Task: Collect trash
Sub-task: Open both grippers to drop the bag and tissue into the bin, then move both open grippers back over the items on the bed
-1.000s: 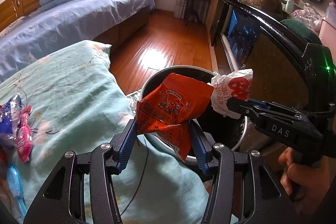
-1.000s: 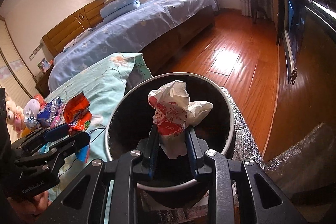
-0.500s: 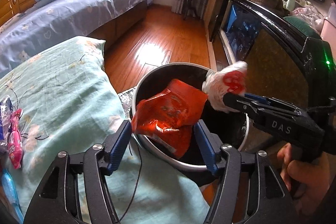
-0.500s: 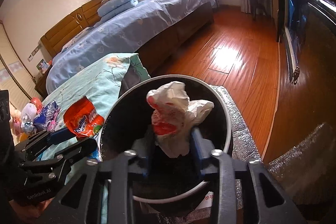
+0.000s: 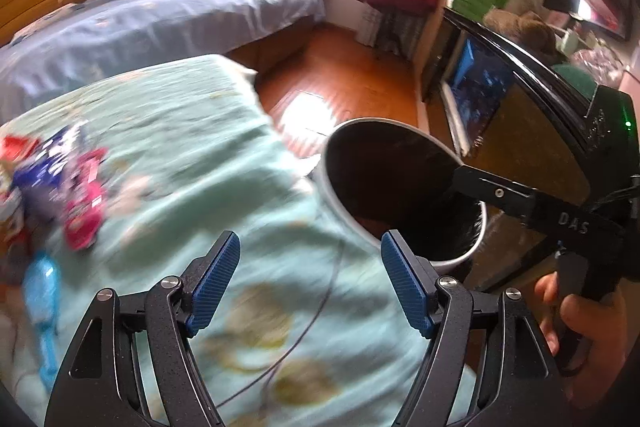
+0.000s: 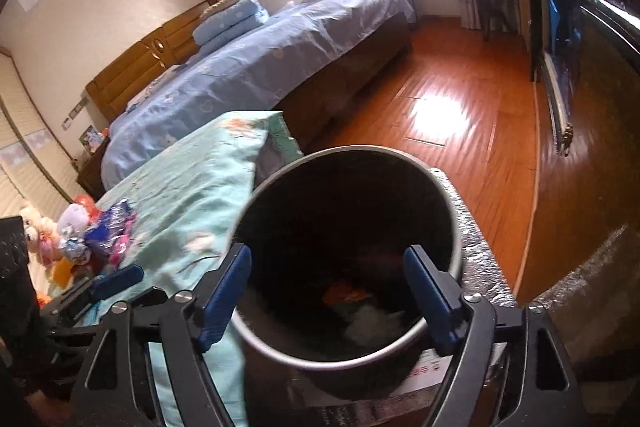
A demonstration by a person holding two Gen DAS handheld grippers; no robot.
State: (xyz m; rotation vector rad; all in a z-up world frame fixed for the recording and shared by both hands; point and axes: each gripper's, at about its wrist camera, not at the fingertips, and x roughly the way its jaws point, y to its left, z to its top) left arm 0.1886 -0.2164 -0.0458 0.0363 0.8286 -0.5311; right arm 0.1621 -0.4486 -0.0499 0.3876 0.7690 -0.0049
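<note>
A round black trash bin with a pale rim (image 6: 456, 227) stands beside the teal bedspread (image 5: 168, 131); it also shows in the left wrist view (image 5: 482, 227). An orange wrapper (image 6: 346, 293) and a white crumpled wrapper (image 6: 370, 321) lie at its bottom. My right gripper (image 6: 328, 293) is open and empty over the bin's mouth. My left gripper (image 5: 310, 281) is open and empty over the bedspread, just left of the bin. Several colourful wrappers (image 5: 78, 187) lie on the bedspread at the left; they also show in the right wrist view (image 6: 106, 235).
A bed with a blue cover (image 6: 256, 63) stands behind. A wooden floor (image 6: 460, 107) lies beyond the bin. A dark cabinet with a glass front (image 5: 500, 95) runs along the right. A thin dark cable (image 5: 320, 307) crosses the bedspread. Plush toys (image 6: 38, 231) sit at the far left.
Both grippers have opened. The orange wrapper and the white wrapper have dropped into the bin. My left gripper has swung left, toward the wrappers on the bedspread.
</note>
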